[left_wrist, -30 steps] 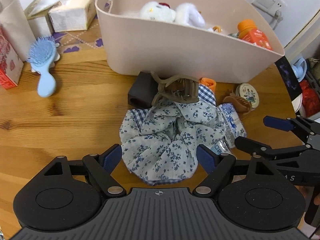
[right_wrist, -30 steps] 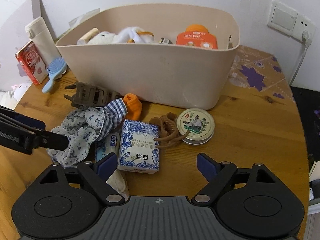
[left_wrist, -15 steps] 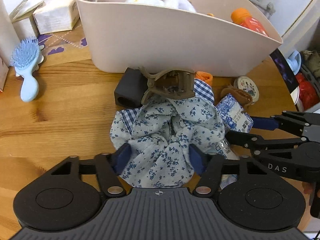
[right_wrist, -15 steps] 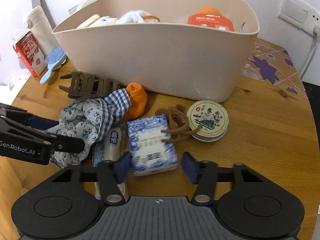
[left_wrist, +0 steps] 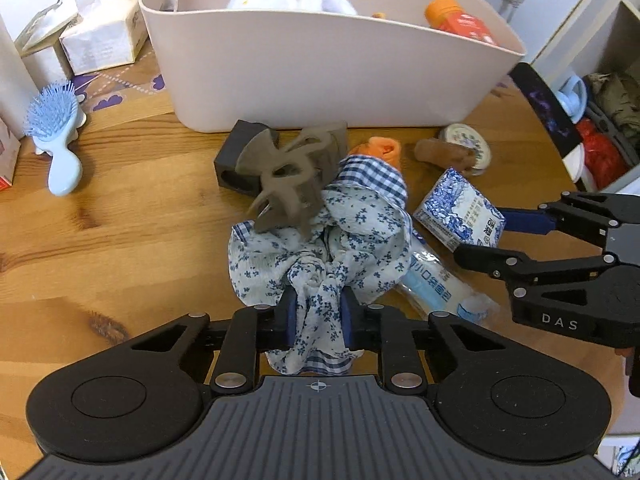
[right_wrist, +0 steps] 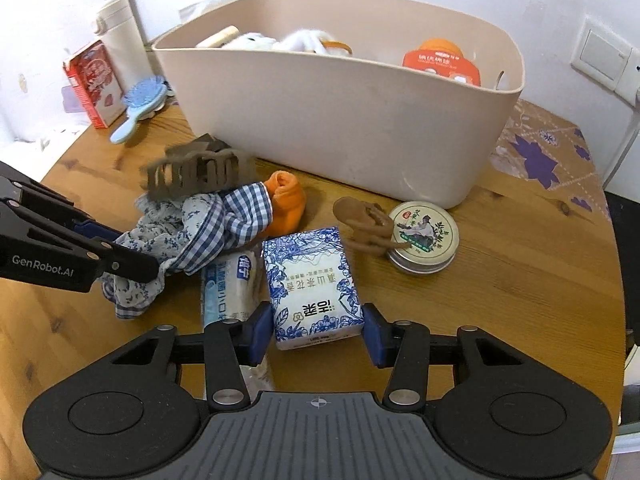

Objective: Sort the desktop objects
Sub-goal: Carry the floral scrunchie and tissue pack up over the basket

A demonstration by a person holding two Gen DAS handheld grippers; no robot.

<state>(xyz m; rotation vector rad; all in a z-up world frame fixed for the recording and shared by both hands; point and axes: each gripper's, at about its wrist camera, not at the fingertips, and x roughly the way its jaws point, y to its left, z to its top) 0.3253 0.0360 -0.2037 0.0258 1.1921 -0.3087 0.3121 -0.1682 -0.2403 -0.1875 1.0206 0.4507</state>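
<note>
A blue-flowered cloth scrunchie (left_wrist: pixel 352 240) lies bunched on the wooden table, with a big brown claw clip (left_wrist: pixel 292 184) tilted on top of it. My left gripper (left_wrist: pixel 317 316) is closing, and its pads pinch a fold of that cloth. A blue-and-white printed box (right_wrist: pixel 312 280) sits between the pads of my right gripper (right_wrist: pixel 316 334), whose jaws are closing and touch both of its sides. The beige bin (right_wrist: pixel 340 120) stands behind the pile and holds plush toys and an orange-capped pouch.
Near the bin lie an orange sock (right_wrist: pixel 288 200), a small brown clip (right_wrist: pixel 364 224), a round tin (right_wrist: pixel 424 236), a plastic tissue packet (right_wrist: pixel 228 284) and a black block (left_wrist: pixel 236 160). A blue hairbrush (left_wrist: pixel 56 132), tissue boxes (left_wrist: pixel 104 40) and a red carton (right_wrist: pixel 96 84) sit far left.
Both pairs of jaws have narrowed from wide open. The left ones now squeeze the floral cloth, which has bunched and tipped the claw clip up. The right ones now reach the box's sides.
</note>
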